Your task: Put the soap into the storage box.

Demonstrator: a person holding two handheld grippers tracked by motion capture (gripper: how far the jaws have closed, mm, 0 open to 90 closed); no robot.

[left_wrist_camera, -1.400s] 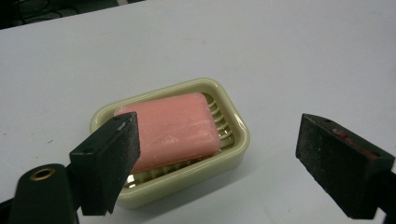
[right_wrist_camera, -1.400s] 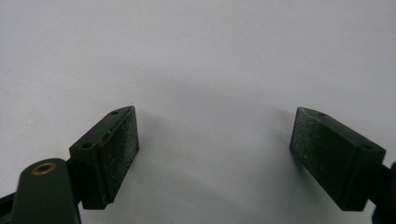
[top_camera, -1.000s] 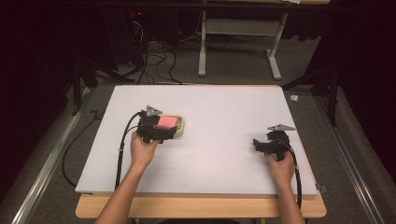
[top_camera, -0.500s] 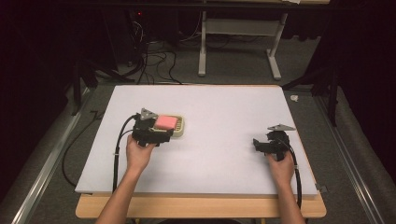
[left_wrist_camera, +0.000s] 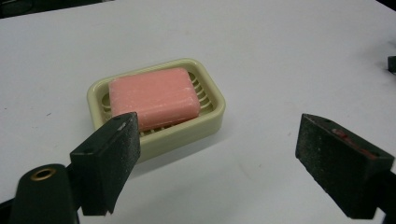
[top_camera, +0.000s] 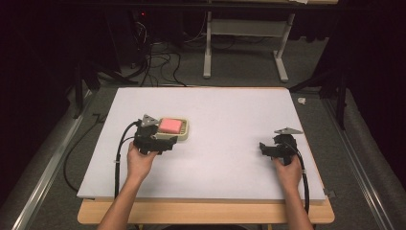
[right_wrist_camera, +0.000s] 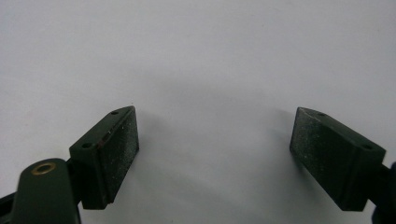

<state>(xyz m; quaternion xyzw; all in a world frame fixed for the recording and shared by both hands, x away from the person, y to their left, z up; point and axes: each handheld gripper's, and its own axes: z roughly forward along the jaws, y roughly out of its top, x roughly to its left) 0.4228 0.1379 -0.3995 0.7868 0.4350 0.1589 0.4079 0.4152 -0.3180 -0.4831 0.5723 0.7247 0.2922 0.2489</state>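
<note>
Pink soap bar (left_wrist_camera: 155, 98) in ridged cream dish (left_wrist_camera: 211, 122) — rounded corners, both tongs spread wide, empty.

From my left gripper view, the near jaw covers a corner of the dish (left_wrist_camera: 205, 119) and the soap's (left_wrist_camera: 156, 98) lower edge, and a dark object (left_wrist_camera: 391, 63) at the right edge is cut off, so I cannot tell what it is. In the high view my left gripper (top_camera: 165, 143) hides the dish's near-left side, my forearms run off the bottom, and the floor cables (top_camera: 158, 62) blur into darkness.
</note>
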